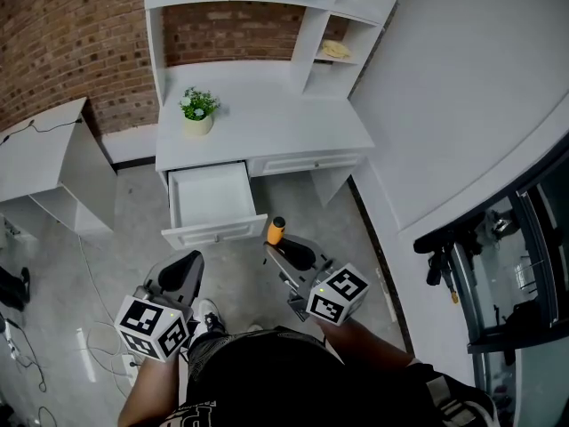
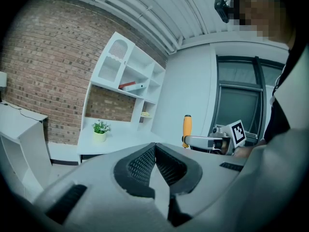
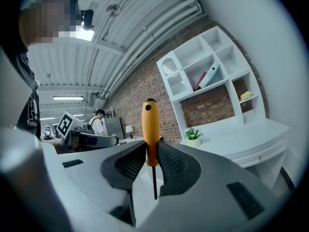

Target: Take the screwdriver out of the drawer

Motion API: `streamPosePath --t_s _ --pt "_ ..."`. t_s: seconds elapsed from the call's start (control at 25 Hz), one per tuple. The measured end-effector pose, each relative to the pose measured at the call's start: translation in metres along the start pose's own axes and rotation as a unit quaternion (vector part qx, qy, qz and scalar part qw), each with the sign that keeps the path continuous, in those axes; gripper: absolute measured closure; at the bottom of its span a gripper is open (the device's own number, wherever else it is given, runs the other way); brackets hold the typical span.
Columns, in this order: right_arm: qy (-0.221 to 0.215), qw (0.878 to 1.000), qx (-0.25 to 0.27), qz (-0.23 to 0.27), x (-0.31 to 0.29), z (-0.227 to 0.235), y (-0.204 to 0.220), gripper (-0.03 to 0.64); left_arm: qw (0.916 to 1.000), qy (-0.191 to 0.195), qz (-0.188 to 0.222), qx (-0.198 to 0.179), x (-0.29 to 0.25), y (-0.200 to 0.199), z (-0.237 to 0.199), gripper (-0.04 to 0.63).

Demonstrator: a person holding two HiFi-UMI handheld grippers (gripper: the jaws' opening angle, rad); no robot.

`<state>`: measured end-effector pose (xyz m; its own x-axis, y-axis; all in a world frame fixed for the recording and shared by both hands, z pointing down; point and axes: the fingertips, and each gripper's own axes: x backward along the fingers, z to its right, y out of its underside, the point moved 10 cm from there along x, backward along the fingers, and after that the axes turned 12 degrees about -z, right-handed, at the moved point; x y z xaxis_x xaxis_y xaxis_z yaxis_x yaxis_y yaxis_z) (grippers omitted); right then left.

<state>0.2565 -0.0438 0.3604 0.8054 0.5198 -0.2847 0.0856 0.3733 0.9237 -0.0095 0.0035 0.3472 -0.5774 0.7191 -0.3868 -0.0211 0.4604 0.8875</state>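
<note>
An orange-handled screwdriver stands upright between the jaws of my right gripper, which is shut on its handle; the thin shaft points down toward the camera. From the head view the screwdriver sits at the tip of the right gripper, in front of the pulled-out white drawer, which looks empty. My left gripper hangs to the left, below the drawer front. In its own view the left gripper has its jaws closed with nothing between them, and the screwdriver shows beyond.
The white desk carries a small potted plant and a shelf unit at its back. A low white cabinet stands to the left, cables lie on the floor, and a brick wall is behind.
</note>
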Motion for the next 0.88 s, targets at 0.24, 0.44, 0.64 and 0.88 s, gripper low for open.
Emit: streamPosePath --t_s 0.24,0.44,0.64,0.88 --pt "-0.003 1.000 0.000 -0.001 0.0051 -0.0014 0.0032 0.535 1.0000 -0.003 -0.002 -0.004 0.0012 0.0022 0.0079 0.578" --pt "-0.002 1.000 0.002 0.001 0.0072 -0.0041 0.0049 0.535 1.0000 -0.003 0.000 -0.006 0.0035 0.0041 0.0111 0.578" --pt "-0.002 1.000 0.006 0.000 0.0058 -0.0068 0.0032 0.535 1.0000 -0.004 0.000 -0.005 0.0055 0.0031 0.0100 0.578" --pt "0.001 1.000 0.004 0.000 0.0057 -0.0050 0.0032 0.535 1.0000 -0.004 0.000 -0.004 0.0046 0.0028 0.0091 0.578"
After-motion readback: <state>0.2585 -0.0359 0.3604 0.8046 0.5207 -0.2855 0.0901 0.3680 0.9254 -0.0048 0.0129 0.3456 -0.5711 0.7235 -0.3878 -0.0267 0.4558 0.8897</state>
